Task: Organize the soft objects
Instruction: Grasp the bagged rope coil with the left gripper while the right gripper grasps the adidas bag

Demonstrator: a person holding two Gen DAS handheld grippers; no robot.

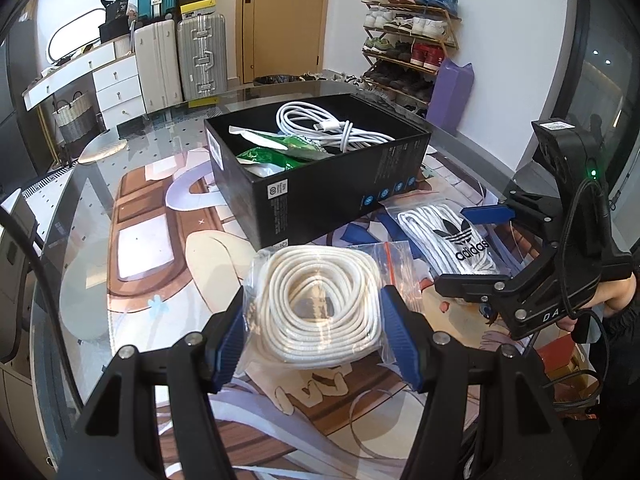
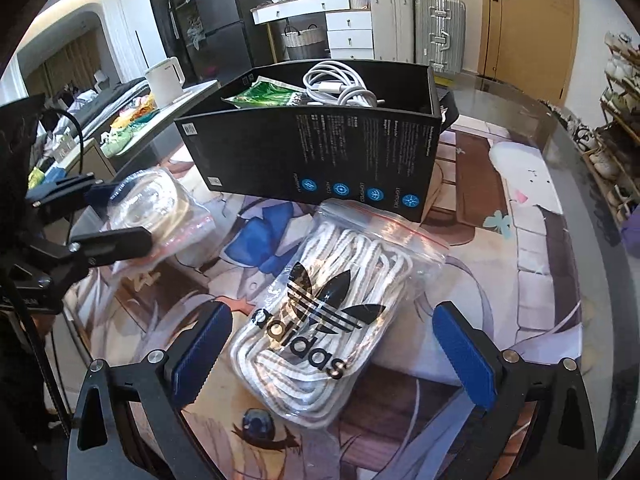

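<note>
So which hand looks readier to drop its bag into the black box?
Left: its claw already squeezes the clear bag of coiled white cord; the right claw stands open.

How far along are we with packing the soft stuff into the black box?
Done: a white cable and green packets already lie in the black box. In hand: the left hand-held gripper is closed on the bagged cream cord coil, which is not yet in the box. Left: the adidas bag of white laces lies on the table, between the open jaws of the right hand-held gripper.
</note>
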